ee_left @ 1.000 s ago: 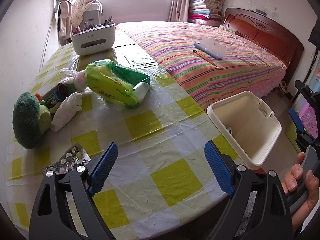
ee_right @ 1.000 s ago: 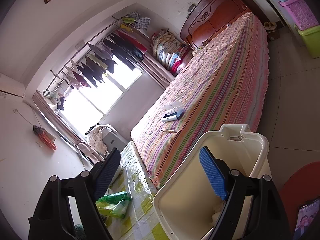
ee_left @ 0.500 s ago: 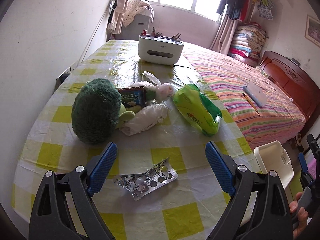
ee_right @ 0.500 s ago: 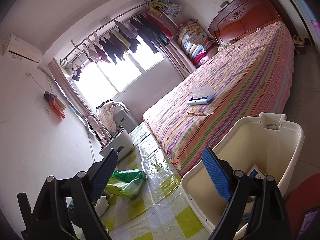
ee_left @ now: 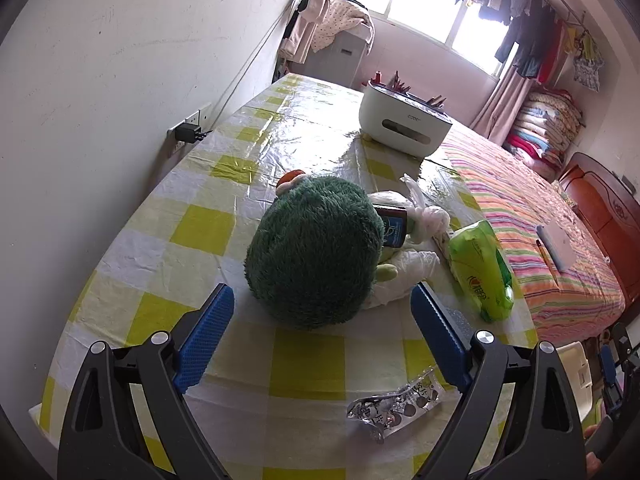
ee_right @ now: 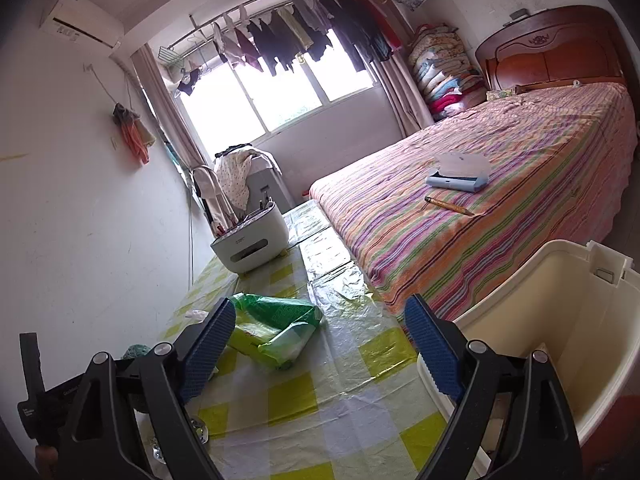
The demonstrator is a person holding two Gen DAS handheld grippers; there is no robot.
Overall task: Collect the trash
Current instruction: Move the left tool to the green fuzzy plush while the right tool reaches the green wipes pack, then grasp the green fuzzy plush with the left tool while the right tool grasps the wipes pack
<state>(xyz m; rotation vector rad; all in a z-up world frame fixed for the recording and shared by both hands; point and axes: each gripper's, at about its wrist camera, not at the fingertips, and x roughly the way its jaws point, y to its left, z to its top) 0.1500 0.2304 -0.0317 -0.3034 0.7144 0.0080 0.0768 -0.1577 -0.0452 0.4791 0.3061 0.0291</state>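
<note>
My left gripper (ee_left: 322, 332) is open and empty above the yellow-checked table (ee_left: 192, 224), just in front of a green plush toy (ee_left: 316, 252). A crumpled silver blister pack (ee_left: 396, 402) lies on the cloth under its right finger. Behind the toy are a white crumpled bag (ee_left: 404, 276), a dark can (ee_left: 394, 226) and a green tissue pack (ee_left: 480, 268). My right gripper (ee_right: 320, 348) is open with nothing between its fingers, at the table's near edge. The cream trash bin (ee_right: 560, 320) stands open beside its right finger, and the green tissue pack (ee_right: 276, 320) lies ahead.
A white desk organizer (ee_left: 404, 124) with pens stands at the table's far end. A striped bed (ee_right: 500, 200) with a blue case and a pencil runs along the table's right side. A wall with a plugged socket (ee_left: 188, 134) borders the left.
The left gripper swung left, from facing the bin to facing the plush toy and blister pack. The right gripper rolled upright and drew back from the bin's mouth toward the table.
</note>
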